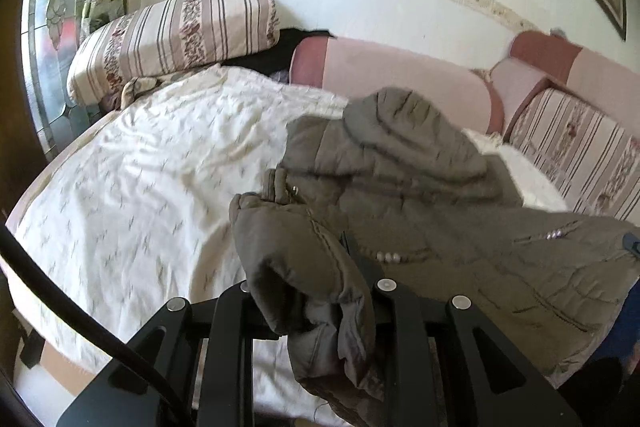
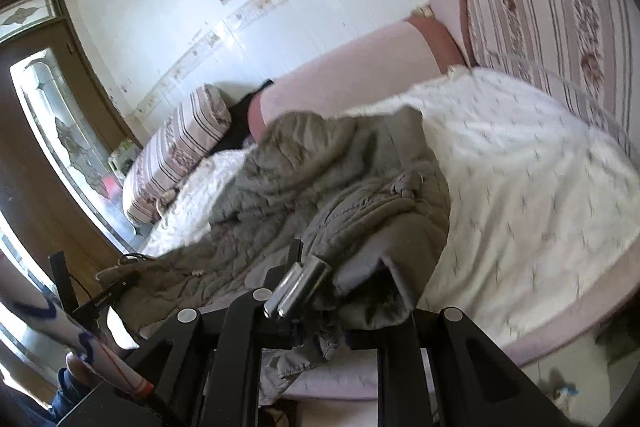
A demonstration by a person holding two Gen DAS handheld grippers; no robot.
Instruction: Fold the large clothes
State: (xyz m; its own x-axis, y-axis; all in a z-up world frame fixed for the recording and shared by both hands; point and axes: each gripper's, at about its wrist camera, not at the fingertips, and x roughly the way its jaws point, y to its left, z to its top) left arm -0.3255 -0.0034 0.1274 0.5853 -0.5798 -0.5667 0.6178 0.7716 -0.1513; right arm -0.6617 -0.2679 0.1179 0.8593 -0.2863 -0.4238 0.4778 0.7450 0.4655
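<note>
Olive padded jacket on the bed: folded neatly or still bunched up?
Bunched, not folded. The jacket lies in a rumpled heap on the white quilt, with fabric draped over both the left gripper and the right gripper.

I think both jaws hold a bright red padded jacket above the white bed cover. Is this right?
Only the colour is wrong. The padded jacket is olive-grey, not bright red, as the left wrist view shows. The left gripper and right gripper both hold it above the white bed cover.
</note>
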